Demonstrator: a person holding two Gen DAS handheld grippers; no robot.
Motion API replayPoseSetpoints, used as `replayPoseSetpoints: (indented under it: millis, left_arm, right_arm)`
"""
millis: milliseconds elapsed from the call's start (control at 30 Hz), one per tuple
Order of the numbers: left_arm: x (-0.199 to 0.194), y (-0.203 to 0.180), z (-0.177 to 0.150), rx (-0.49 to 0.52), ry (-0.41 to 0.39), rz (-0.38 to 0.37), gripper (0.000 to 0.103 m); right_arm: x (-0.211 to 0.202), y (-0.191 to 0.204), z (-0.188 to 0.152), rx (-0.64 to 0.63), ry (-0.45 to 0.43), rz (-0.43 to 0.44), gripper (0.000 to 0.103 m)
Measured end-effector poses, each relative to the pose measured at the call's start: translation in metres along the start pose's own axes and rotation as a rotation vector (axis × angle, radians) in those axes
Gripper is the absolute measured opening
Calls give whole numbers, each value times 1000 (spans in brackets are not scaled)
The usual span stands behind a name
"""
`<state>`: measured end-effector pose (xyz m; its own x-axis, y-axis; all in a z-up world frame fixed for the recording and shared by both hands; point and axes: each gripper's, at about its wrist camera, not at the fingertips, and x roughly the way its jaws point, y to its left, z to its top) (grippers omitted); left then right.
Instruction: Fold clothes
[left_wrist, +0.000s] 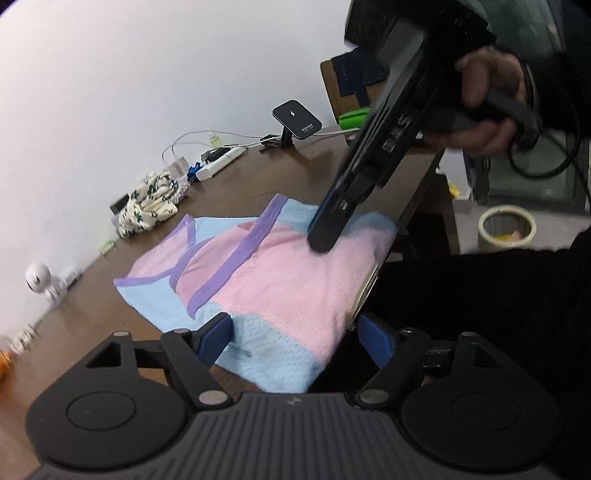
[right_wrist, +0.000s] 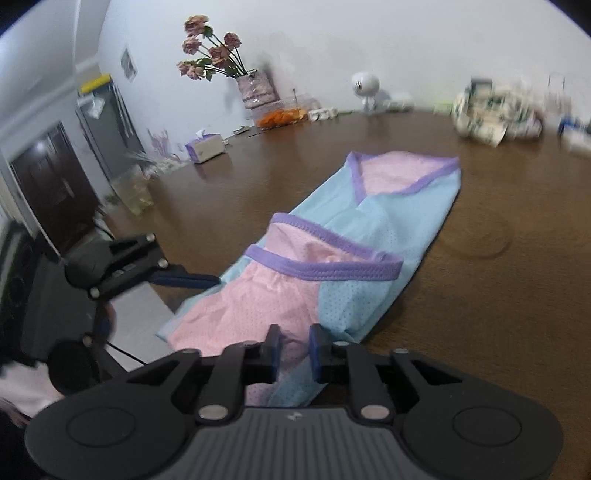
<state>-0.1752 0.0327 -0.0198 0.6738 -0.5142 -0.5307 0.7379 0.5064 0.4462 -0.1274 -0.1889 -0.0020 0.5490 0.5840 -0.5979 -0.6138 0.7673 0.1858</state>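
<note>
A pink and light-blue mesh garment (left_wrist: 288, 288) with purple trim lies folded into a long strip on the brown table (left_wrist: 288, 166). My left gripper (left_wrist: 295, 336) stands open at the strip's near end, with a blue finger on each side of the cloth. The right gripper (left_wrist: 321, 236), held by a hand, points down onto the far right part of the garment. In the right wrist view the same garment (right_wrist: 369, 240) stretches away, and my right gripper (right_wrist: 295, 347) is open a little, with pink cloth showing in the gap. One blue finger (right_wrist: 184, 278) of the left gripper reaches the strip's left edge.
A crumpled floral cloth (left_wrist: 151, 206) lies at the table's back, near a power strip (left_wrist: 221, 162) and a charger stand (left_wrist: 297, 120). A white camera (right_wrist: 365, 86), flower vase (right_wrist: 255, 88) and tissue box (right_wrist: 205, 147) line the wall. A bin (left_wrist: 506, 229) stands on the floor.
</note>
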Motion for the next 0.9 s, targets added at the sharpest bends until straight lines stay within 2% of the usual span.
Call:
replayPoseSetpoints:
  millis: [33, 67, 133, 167, 267, 367, 433, 500, 567, 633, 700, 800, 900]
  left_arm:
    - [1, 0, -1, 14, 3, -1, 74]
    - [2, 0, -3, 22, 5, -4, 74]
    - [6, 2, -5, 27, 13, -10, 73]
    - [8, 4, -5, 27, 15, -13, 69]
    - [7, 6, -5, 14, 18, -37, 68]
    - [5, 7, -5, 14, 21, -44, 65]
    - [4, 8, -5, 16, 26, -46, 63]
    - [2, 7, -5, 18, 28, -46, 59]
    - [0, 6, -5, 21, 28, -45, 55]
    - [-3, 6, -5, 16, 27, -45, 48]
    - [-6, 7, -4, 9, 29, -53, 36]
    - [-13, 8, -1, 1, 34, -82, 22]
    - [-17, 20, 5, -50, 37, -139, 18]
  right_arm:
    - [-7, 10, -4, -96, -36, -2, 48]
    - [-15, 20, -8, -199, -75, 9, 51]
    - [-21, 37, -17, -370, -94, 51, 62]
    - [-19, 42, -19, -425, -79, 56, 62]
    - [-2, 44, -25, -485, -26, 28, 61]
    - [10, 43, -32, -528, 3, -2, 57]
    - [14, 49, -39, -587, -2, -48, 49]
    - [13, 51, -40, -589, 7, -56, 45]
    - [9, 49, -38, -571, 11, -44, 35]
    - [5, 49, -38, -567, 11, -37, 20]
    - [2, 51, -37, -573, 16, -41, 12]
    - [-3, 60, -38, -616, 28, -58, 9]
    - [-8, 59, -32, -600, 33, -20, 8]
